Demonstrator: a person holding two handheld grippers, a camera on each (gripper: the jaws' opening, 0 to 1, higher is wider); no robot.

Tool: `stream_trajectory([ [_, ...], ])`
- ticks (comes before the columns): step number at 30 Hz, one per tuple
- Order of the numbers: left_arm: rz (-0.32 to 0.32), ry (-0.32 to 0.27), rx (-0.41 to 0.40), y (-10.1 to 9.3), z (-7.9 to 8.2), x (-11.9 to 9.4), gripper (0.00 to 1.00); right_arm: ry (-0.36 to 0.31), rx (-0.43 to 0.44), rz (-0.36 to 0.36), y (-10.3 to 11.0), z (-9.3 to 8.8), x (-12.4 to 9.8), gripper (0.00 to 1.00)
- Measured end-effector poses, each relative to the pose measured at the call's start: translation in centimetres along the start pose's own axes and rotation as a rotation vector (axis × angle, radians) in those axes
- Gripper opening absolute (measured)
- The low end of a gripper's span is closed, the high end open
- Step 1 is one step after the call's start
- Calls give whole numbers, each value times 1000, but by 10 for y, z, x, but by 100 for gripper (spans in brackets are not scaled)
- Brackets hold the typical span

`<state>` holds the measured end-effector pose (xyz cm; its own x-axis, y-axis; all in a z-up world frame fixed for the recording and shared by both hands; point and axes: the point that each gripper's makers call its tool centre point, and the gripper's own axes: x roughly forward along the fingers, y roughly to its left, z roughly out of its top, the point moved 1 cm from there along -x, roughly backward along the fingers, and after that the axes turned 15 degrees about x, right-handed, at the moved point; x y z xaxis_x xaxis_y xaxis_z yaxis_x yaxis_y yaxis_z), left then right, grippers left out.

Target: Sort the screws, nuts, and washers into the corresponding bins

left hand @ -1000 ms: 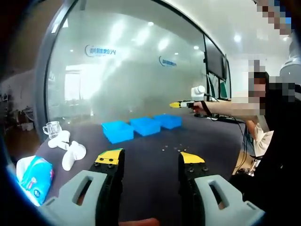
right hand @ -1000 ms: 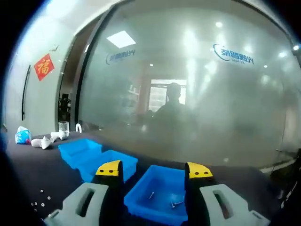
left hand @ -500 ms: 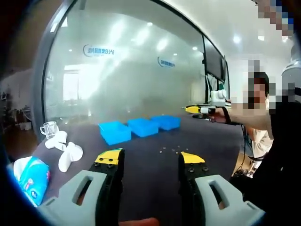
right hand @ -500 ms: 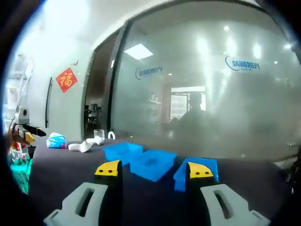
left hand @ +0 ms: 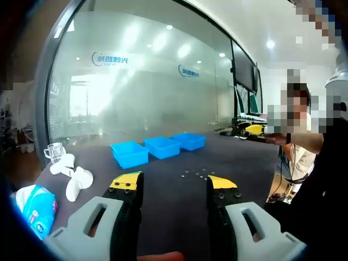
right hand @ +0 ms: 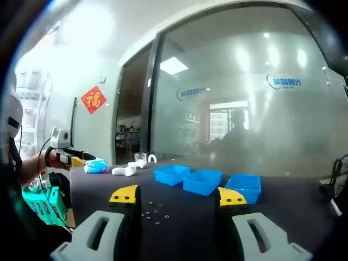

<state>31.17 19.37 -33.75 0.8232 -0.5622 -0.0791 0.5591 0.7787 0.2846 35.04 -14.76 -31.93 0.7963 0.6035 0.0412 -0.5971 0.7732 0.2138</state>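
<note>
While we hold both grippers up over the dark table (left hand: 174, 217), neither has anything in it: left gripper (left hand: 173, 186) jaws released w/ a wide gap, right gripper (right hand: 178, 196) jaws released too. From the left gripper view, three blue bins (left hand: 158, 148) sit in a row at the far side of the table, just beside each other; contents can't be made out. Loose screws, nuts & washers (left hand: 197, 174) lie scattered on the table nearer than the bins, apart from them; too small to tell which is which. At left there's a clear glass cup (left hand: 54, 150), white objects (left hand: 72, 175) & a blue tissue pack (left hand: 33, 206) near the edge. Right gripper view: same bins at mid-table, small hardware on the near side between the jaws, frosted glass wall (right hand: 244, 125) behind w/ a red sign (right hand: 93, 99) on the wall at left.
</note>
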Motion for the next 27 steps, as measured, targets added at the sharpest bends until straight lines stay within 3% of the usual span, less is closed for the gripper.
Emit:
stream_trajectory([
  [5, -3, 3, 5, -4, 0, -2, 46, -35, -3, -25, -2, 8, -25, 50],
  [13, 5, 8, 12, -4, 1, -9, 46, -38, 14, -57, -6, -2, -53, 49],
  [27, -16, 17, 27, -8, 1, -8, 46, -28, -6, -55, -8, 0, -58, 49],
])
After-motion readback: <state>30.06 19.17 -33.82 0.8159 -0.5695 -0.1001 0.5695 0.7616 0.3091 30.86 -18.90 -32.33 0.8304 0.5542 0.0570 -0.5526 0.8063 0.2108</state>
